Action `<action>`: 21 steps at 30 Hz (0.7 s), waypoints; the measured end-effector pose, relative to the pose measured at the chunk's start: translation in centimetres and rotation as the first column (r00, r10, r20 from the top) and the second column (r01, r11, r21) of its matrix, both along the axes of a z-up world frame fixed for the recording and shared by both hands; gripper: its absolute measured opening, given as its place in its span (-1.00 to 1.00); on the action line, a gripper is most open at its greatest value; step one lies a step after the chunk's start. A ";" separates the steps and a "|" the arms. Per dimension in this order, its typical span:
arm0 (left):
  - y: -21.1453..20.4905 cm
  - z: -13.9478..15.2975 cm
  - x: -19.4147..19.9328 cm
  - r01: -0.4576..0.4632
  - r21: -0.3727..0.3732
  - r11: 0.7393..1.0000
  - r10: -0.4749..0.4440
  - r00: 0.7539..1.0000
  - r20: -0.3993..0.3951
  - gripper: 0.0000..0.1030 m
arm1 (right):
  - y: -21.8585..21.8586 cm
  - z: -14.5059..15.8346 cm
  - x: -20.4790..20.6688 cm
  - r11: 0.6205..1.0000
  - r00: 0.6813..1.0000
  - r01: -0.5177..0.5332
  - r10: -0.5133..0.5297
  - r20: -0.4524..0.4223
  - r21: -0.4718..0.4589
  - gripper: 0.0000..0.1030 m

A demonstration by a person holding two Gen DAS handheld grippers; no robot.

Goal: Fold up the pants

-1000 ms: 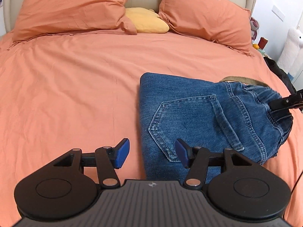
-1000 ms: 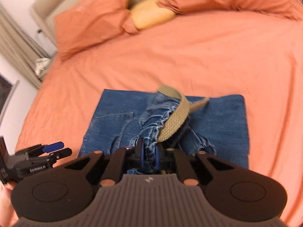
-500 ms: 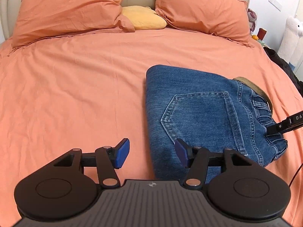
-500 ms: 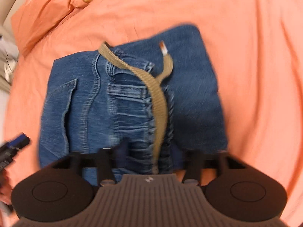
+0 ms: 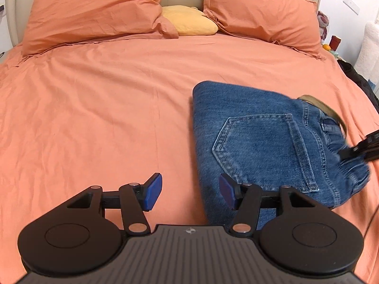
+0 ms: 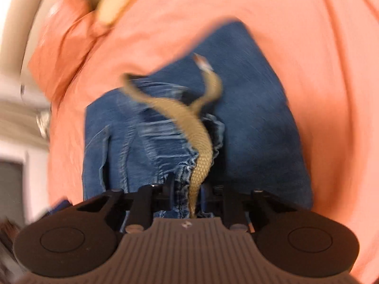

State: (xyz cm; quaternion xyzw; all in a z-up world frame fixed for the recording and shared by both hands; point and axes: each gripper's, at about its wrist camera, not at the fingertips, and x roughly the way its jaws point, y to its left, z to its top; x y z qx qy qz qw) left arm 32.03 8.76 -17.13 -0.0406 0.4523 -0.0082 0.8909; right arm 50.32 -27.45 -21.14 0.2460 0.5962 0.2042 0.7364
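Angled down over the bed (image 5: 94,108), the right gripper (image 6: 187,189) is closing on the jeans' waistband (image 6: 182,179); the left gripper (image 5: 189,191) hovers wide open, empty.

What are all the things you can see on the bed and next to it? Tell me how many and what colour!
Bed sheet: one, orange, covering the bed.
Pillows: two, orange, at the headboard.
Small cushion: one, yellow, between the pillows.
Jeans: one pair, blue, folded, lying on the sheet's right side.
Belt: one, tan, along the jeans' waistband.
Bedside items: several, too small to name, right of the bed.
Left gripper: one, black with blue pads, open, empty, at the jeans' edge.
Right gripper: one, black, jaws closing, waistband and belt between them.
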 end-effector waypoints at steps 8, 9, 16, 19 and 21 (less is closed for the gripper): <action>-0.6 0.6 1.3 -0.033 -0.078 0.996 0.035 0.999 0.034 0.26 | 1.7 12.6 2.5 0.994 0.948 -0.076 0.095 0.303 -0.073 -0.76; -0.7 0.7 1.4 -0.031 -0.083 0.996 0.034 0.999 0.040 0.26 | 1.2 12.7 2.9 0.993 0.951 -0.060 0.087 0.295 -0.100 -0.77; -2.8 -0.2 3.1 0.015 -0.084 0.996 -0.012 0.999 0.036 0.26 | -3.7 3.7 2.7 0.981 0.993 0.027 -0.003 0.120 -0.194 -0.81; -3.7 -0.6 3.5 0.042 -0.062 0.997 -0.040 0.998 0.038 0.26 | -6.0 1.0 2.1 0.982 0.991 0.084 -0.064 0.121 -0.171 -0.84; -4.0 -0.7 3.6 0.058 -0.064 0.996 -0.055 0.998 0.044 0.26 | -6.9 0.3 2.1 0.983 0.991 0.093 -0.076 0.108 -0.158 -0.83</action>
